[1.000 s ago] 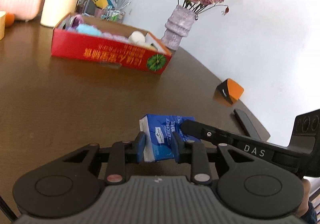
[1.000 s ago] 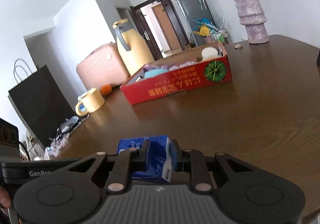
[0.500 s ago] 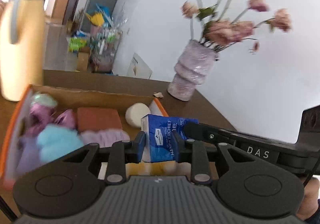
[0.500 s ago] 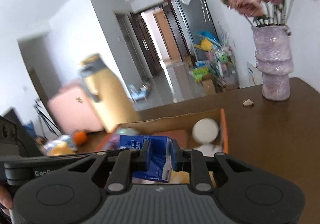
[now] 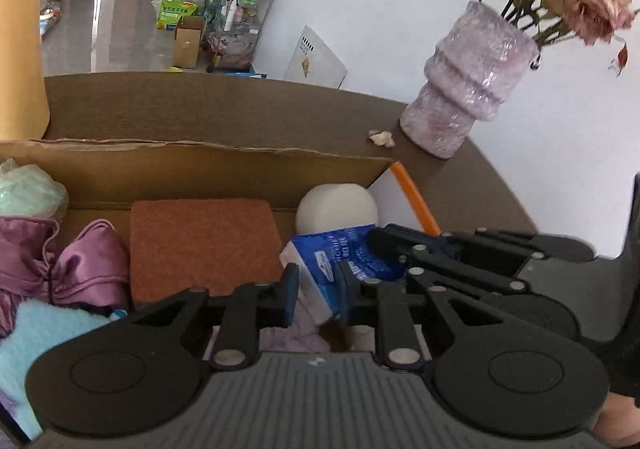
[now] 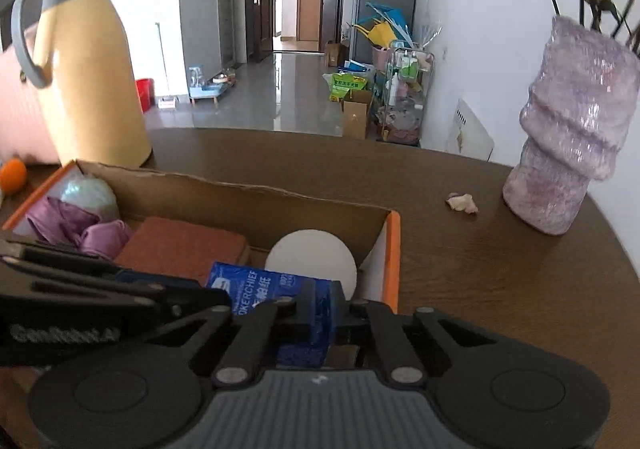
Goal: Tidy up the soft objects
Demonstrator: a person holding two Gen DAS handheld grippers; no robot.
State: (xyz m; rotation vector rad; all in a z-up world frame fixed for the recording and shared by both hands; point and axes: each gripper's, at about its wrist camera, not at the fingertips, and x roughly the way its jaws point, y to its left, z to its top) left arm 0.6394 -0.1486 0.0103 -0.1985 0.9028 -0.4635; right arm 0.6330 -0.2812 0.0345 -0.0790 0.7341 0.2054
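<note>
A blue tissue pack [image 5: 340,261] is held between both grippers, inside the right end of the cardboard box [image 5: 224,161]. My left gripper [image 5: 318,289] is shut on one end of the pack. My right gripper [image 6: 322,305] is shut on its other end [image 6: 280,289]. In the box lie a white round sponge [image 5: 338,209], an orange-brown pad [image 5: 200,241], purple satin cloth [image 5: 80,269], a light blue fluffy cloth [image 5: 44,333] and a pale green ball [image 5: 28,193]. The box shows in the right wrist view too [image 6: 256,205].
A purple vase [image 6: 572,153] with dried roses stands on the brown table [image 6: 500,269] right of the box. A yellow thermos jug [image 6: 88,77] stands behind the box's left end, with an orange [image 6: 12,175] beside it. A crumpled scrap [image 6: 462,203] lies near the vase.
Both grippers carried the tissue pack from the near table forward and down into the box's right end. The box now fills the lower view; the pack sits beside the white sponge.
</note>
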